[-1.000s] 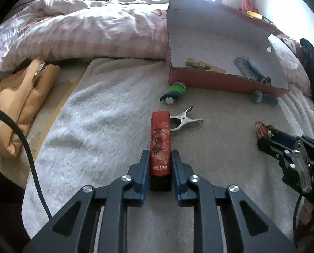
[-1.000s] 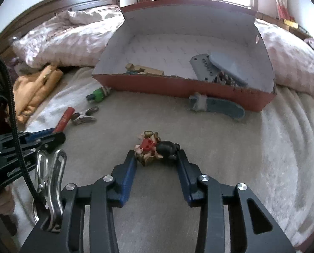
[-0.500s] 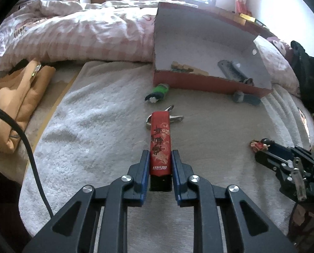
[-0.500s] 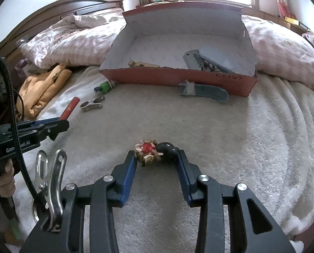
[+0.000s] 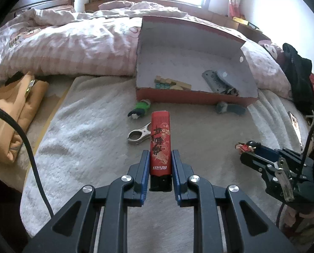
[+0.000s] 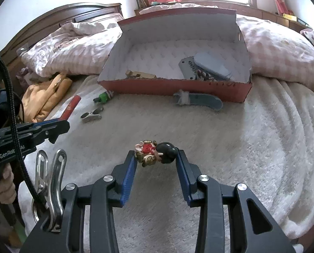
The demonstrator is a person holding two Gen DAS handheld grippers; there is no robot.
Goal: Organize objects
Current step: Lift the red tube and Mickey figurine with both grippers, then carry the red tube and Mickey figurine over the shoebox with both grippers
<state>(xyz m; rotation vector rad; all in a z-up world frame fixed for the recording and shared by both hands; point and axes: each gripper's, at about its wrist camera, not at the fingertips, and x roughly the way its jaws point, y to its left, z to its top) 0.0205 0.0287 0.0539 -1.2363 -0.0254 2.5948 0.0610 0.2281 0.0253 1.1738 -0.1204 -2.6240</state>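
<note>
Left wrist: left gripper [image 5: 160, 164] clamped on red lighter [image 5: 160, 141], held above the blanket [image 5: 83, 147]; metal clip [image 5: 139, 136] and green toy [image 5: 141, 108] lie beyond it; red box [image 5: 190, 97] open, holding wooden blocks [image 5: 171, 84] and a grey part [image 5: 218, 81].
Right wrist: right gripper [image 6: 155, 162] closed on small figurine [image 6: 155, 152], held crosswise between the pads; grey skateboard toy [image 6: 199, 101] lies just in front of the box wall.

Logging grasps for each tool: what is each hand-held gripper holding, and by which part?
Left hand-held gripper: red lighter, clamped near its black bottom end. Right hand-held gripper: small figurine, pinched end to end, black head against one pad.
</note>
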